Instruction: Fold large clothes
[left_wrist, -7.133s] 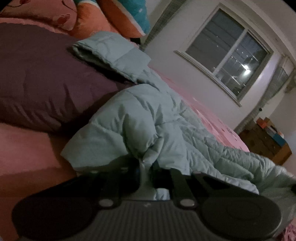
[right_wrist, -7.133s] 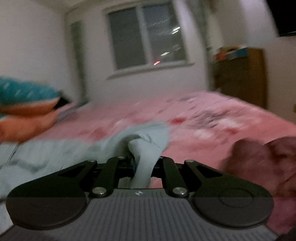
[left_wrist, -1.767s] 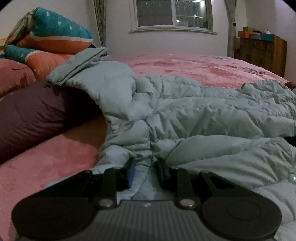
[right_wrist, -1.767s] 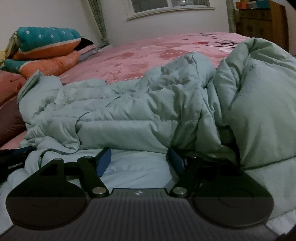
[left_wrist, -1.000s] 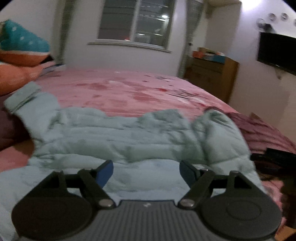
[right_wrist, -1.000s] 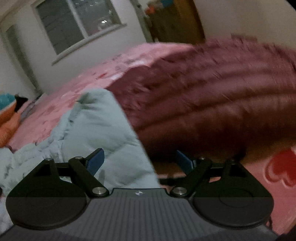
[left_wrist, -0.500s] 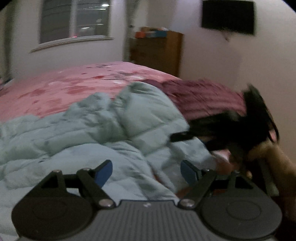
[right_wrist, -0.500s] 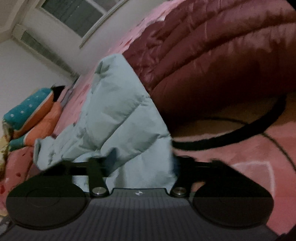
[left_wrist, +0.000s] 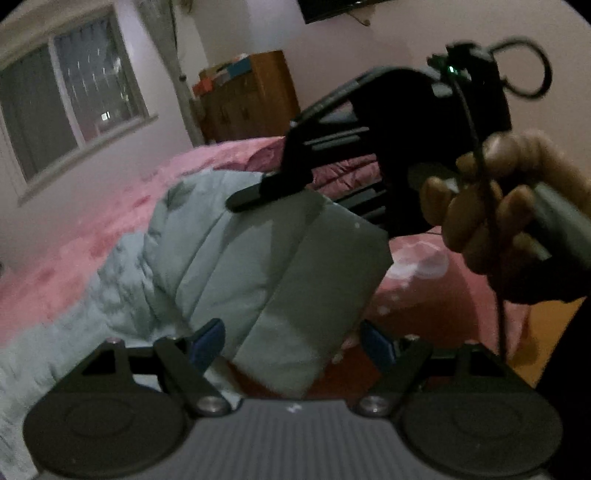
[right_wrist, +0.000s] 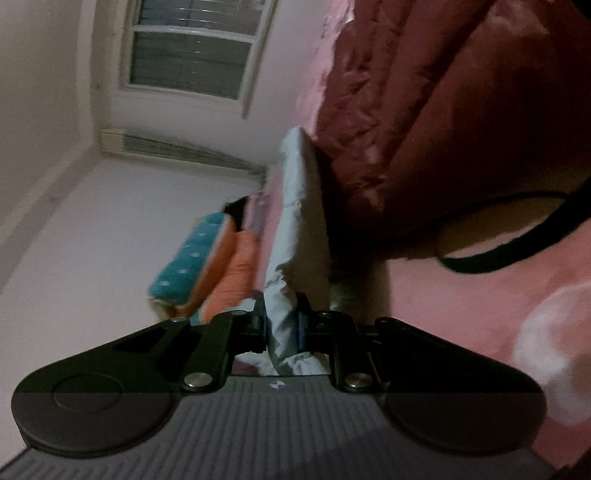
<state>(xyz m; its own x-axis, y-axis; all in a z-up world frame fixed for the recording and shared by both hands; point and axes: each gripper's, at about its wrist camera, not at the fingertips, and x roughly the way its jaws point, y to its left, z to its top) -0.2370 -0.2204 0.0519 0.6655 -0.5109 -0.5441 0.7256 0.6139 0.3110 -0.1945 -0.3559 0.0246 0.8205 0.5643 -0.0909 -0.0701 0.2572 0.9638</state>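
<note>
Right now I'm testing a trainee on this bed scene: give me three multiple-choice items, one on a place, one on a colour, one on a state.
1. Where does the jacket lie?
A on the bed
B on the dresser
C on the windowsill

2. What colour is the jacket?
A black
B pale green-blue
C yellow

3. How do the left gripper's jaws stand?
A clamped on a pillow
B wide apart
C fully shut and empty

Answers:
1 A, it spreads over the pink bed.
2 B, its quilted fabric is pale green-blue.
3 B, both blue pads stand clear of the jacket's corner.

Pink bedsheet (left_wrist: 92, 236), maroon quilt (right_wrist: 443, 110), wooden cabinet (left_wrist: 251, 103), window (left_wrist: 74, 99), possibly stacked pillows (right_wrist: 207, 258)
</note>
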